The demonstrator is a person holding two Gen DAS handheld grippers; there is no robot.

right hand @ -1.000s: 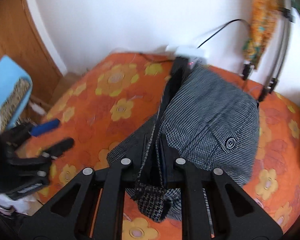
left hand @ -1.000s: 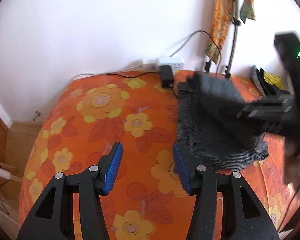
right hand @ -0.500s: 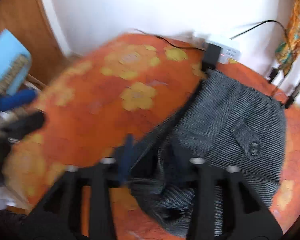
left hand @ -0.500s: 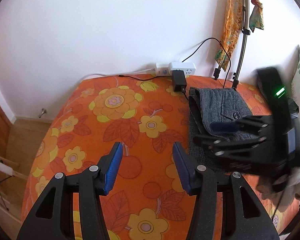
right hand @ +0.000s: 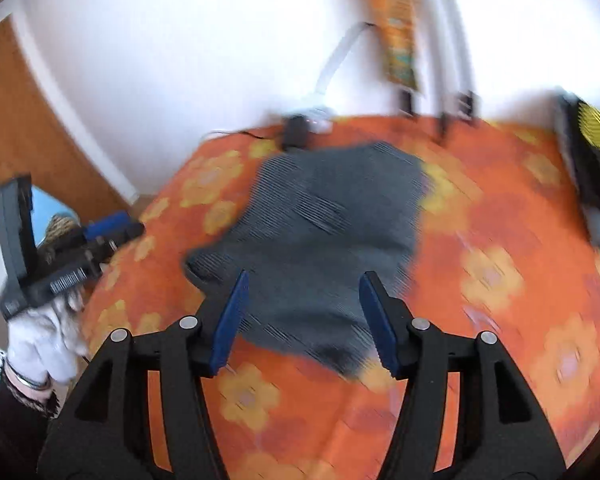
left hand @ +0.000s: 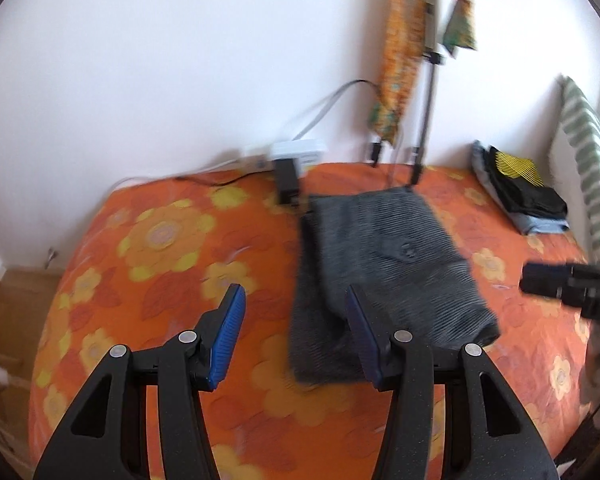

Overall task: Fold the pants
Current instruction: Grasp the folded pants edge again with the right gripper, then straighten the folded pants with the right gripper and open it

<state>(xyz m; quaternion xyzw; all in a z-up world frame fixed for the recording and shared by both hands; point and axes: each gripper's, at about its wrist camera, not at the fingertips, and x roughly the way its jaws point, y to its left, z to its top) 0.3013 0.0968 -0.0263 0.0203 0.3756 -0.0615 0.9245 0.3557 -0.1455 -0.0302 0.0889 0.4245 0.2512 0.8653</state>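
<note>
Motion blur smears the pants (right hand: pixel 324 240) in the right wrist view; the right claw (left hand: pixel 560 286) is cut by the left view's edge.

My two black tongs, blue-padded, and one gloved hand

My left gripper (left hand: pixel 294 330) and right gripper (right hand: pixel 302 316) are matte black plastic frames with triangular cut-outs, round silver screw heads at the joints, and ribbed blue pads on the inner faces of the fingers (left hand: pixel 228 330). My left hand (right hand: pixel 44 338) wears a white glove, with a thin bracelet at the wrist above a dark sleeve.
</note>
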